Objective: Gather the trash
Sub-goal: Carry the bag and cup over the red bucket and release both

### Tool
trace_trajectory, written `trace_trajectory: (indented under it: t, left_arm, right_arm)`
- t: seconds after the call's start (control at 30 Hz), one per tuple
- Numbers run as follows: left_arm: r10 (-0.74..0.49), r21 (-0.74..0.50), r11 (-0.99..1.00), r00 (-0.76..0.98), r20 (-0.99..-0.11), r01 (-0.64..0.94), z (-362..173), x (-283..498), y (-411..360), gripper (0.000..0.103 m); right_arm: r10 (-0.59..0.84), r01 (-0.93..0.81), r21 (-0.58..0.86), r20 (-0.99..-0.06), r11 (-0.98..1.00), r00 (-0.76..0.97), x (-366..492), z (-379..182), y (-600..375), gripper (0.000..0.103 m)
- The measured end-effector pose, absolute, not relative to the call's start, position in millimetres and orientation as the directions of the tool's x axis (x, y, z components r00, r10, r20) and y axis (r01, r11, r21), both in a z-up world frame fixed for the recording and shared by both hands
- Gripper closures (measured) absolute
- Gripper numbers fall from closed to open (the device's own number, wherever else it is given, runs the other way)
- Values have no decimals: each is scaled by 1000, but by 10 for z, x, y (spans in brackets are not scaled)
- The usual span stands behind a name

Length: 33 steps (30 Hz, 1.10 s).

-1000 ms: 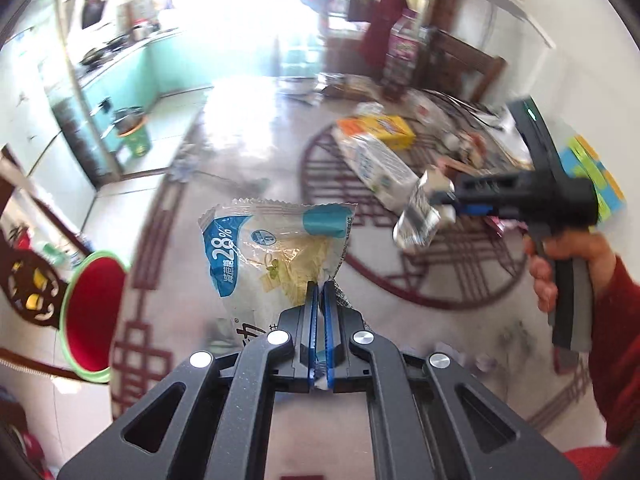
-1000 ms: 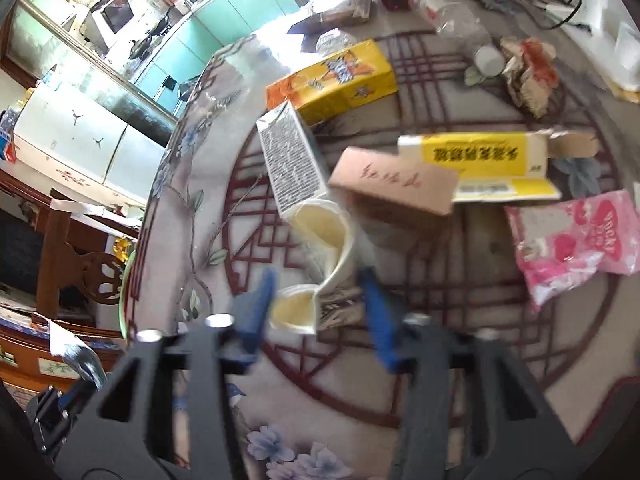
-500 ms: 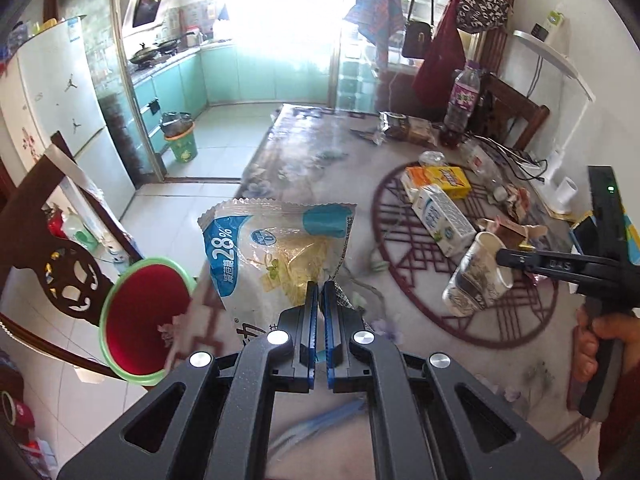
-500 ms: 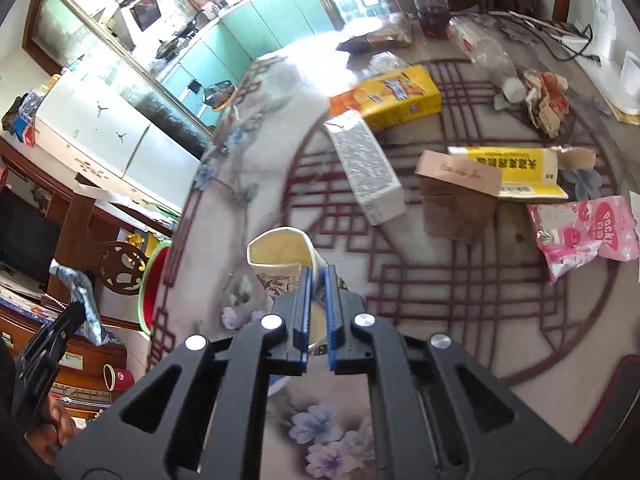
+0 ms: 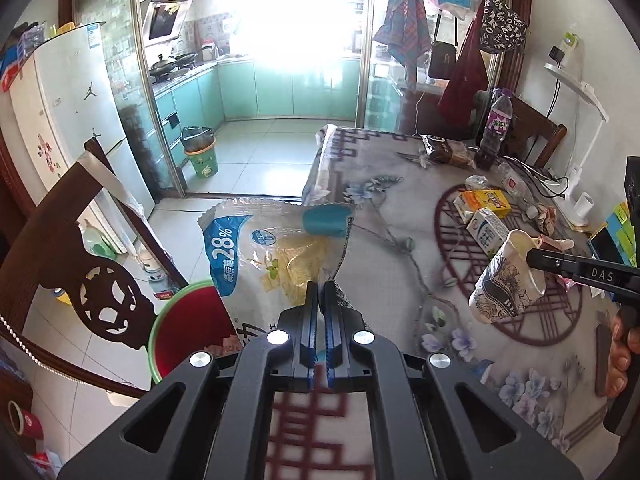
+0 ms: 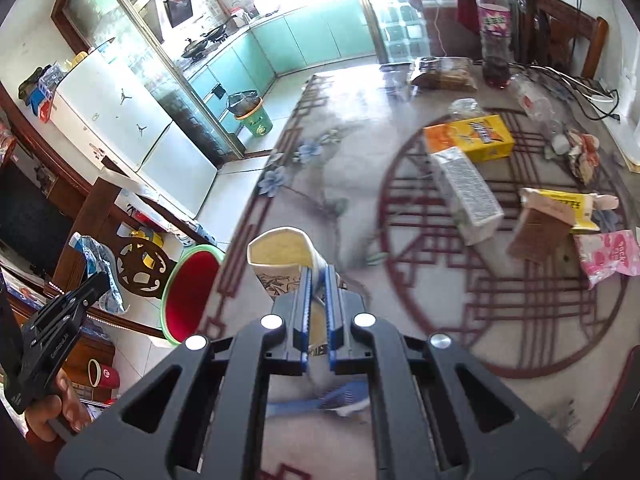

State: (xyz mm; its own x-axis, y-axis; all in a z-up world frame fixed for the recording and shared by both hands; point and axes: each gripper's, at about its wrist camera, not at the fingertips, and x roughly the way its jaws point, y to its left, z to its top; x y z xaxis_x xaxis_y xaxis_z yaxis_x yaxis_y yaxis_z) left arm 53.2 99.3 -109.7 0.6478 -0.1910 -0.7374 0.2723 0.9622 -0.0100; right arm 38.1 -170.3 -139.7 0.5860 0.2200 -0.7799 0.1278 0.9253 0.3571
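My left gripper is shut on a clear snack bag with a blue "28%" label, held in the air over the table's left edge. My right gripper is shut on the rim of a squashed paper cup, held above the table; the cup also shows in the left wrist view. A red bin with a green rim stands on the floor beside the table, below and left of the bag; it also shows in the right wrist view.
On the patterned tablecloth lie a yellow carton, a white milk carton, a brown box, a pink wrapper and a bottle. A wooden chair stands left of the bin.
Both grippers rose and pulled back from the table. The right gripper closed on the paper cup and lifted it. The bag stays held, now nearer the red bin.
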Motion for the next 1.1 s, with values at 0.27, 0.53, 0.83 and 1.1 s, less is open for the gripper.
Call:
trace_trajectory:
  t: [0.27,0.53,0.83,1.1]
  left_arm:
    - [-226,-26,950,629,-744,310,-1154,702,1405,102]
    - [-245,-48,946,614,-750,319,-1231,880,1698,102]
    - [-252,-79,951,595,-763,300,-1349,1069,1945,102]
    - [-197,-67,969,577,-793,238,-1551,1221,2293,102]
  right_arm:
    - [201,141,344,-783,928,589,482,-1394,-1149,96]
    - [184,149,329,-788,933,588,597,-1356,-827,96]
    - [196,113,323,-778,940,597,740,-1219,-467,96]
    - [236,47,326,-769,944,594,940,-1160,-97,96]
